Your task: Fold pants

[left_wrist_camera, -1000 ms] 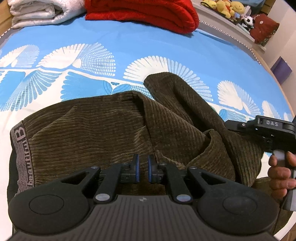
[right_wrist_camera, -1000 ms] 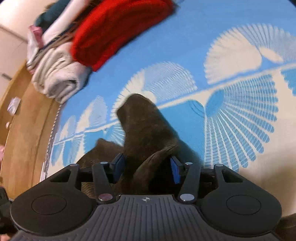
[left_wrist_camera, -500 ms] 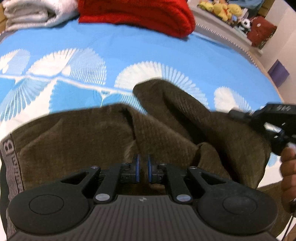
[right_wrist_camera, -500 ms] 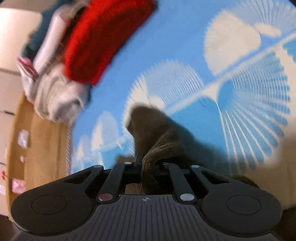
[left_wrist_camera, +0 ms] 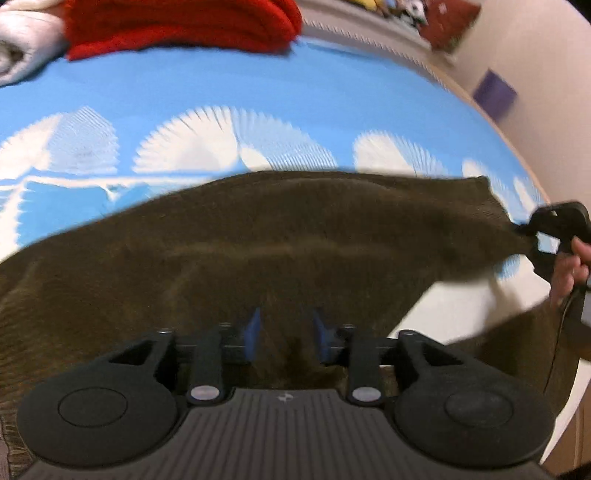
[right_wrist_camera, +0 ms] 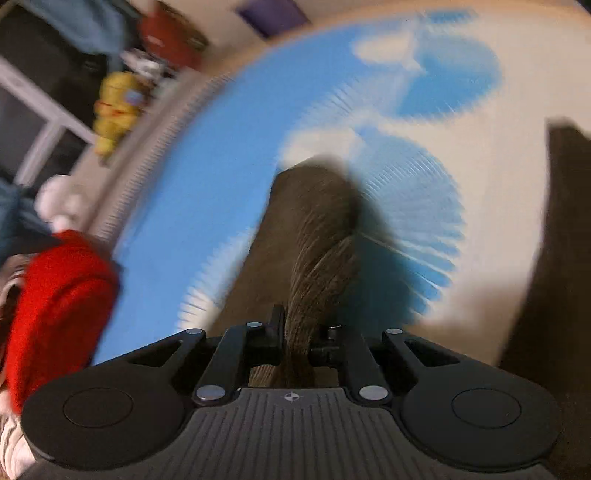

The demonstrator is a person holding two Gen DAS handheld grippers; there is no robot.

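Brown corduroy pants [left_wrist_camera: 280, 243] lie across the blue and white bedspread [left_wrist_camera: 258, 99]. One leg is stretched taut to the right. My left gripper [left_wrist_camera: 286, 334] is over the pants near their middle, jaws a little apart, blue pads [left_wrist_camera: 253, 332] showing with nothing clamped between them. My right gripper [right_wrist_camera: 298, 338] is shut on the leg end [right_wrist_camera: 314, 236], which bunches between its fingers. It also shows in the left wrist view [left_wrist_camera: 554, 225] at the far right, held by a hand. Both views are blurred.
A red blanket [left_wrist_camera: 177, 26] and a white folded blanket [left_wrist_camera: 22, 48] lie at the bed's far edge. Plush toys [right_wrist_camera: 118, 107] sit on a ledge beyond the bed. A second dark fabric part [right_wrist_camera: 561, 258] lies at the right.
My right gripper closed on the leg end and pulled it out to the right, straightening the crumpled leg. My left gripper's jaws opened slightly. Both cameras moved fast.
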